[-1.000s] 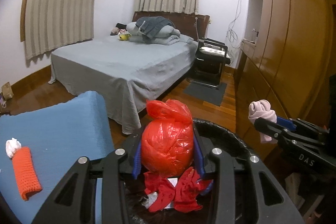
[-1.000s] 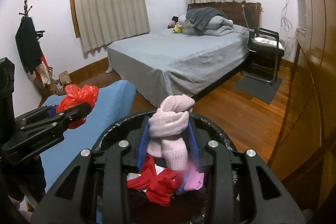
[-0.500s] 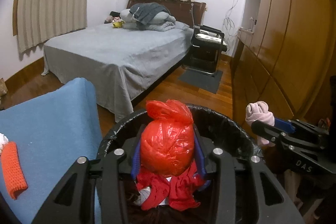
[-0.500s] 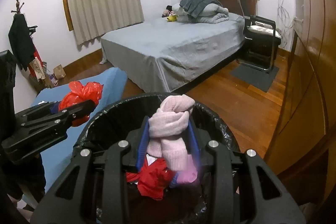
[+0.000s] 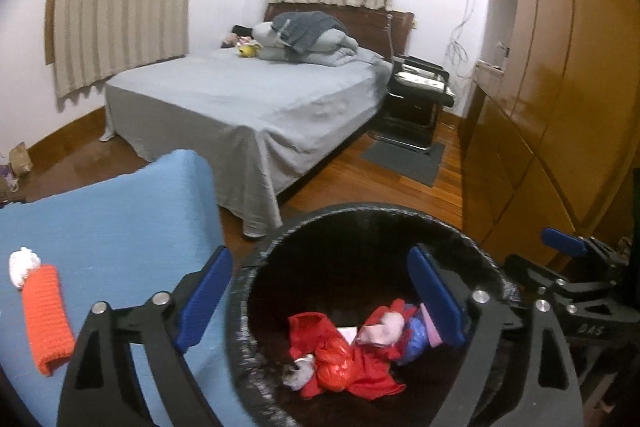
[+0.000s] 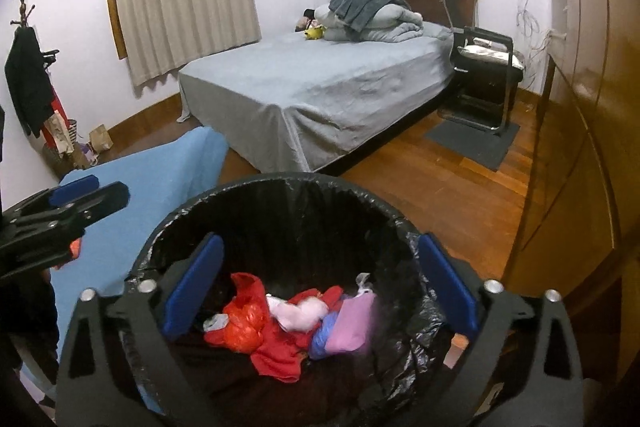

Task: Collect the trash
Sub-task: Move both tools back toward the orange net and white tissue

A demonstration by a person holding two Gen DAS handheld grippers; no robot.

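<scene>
While the left wrist view looks down past the left gripper [image 5: 320, 299], its blue pads stand wide apart with nothing between them, having just opened over the black-lined trash bin [image 5: 248, 307], where a red plastic bag [image 5: 334, 363] lies among other scraps at the bottom. To the near left, on the blue cloth surface [image 5: 120, 227], an orange knitted piece [image 5: 44, 319] lies with its long axis running near to far, a white crumpled wad [image 5: 23, 265] touching its far end; these look like the next pickups, and the left hand is judged nearer. In the right wrist view, the right gripper [image 6: 320, 283] is likewise spread wide and empty, its jaws just opened above the same bin, with a pale pink bundle [image 6: 300, 311] dropped inside. This view hides the orange piece almost wholly behind the other gripper, but shows the bin's full rim.
</scene>
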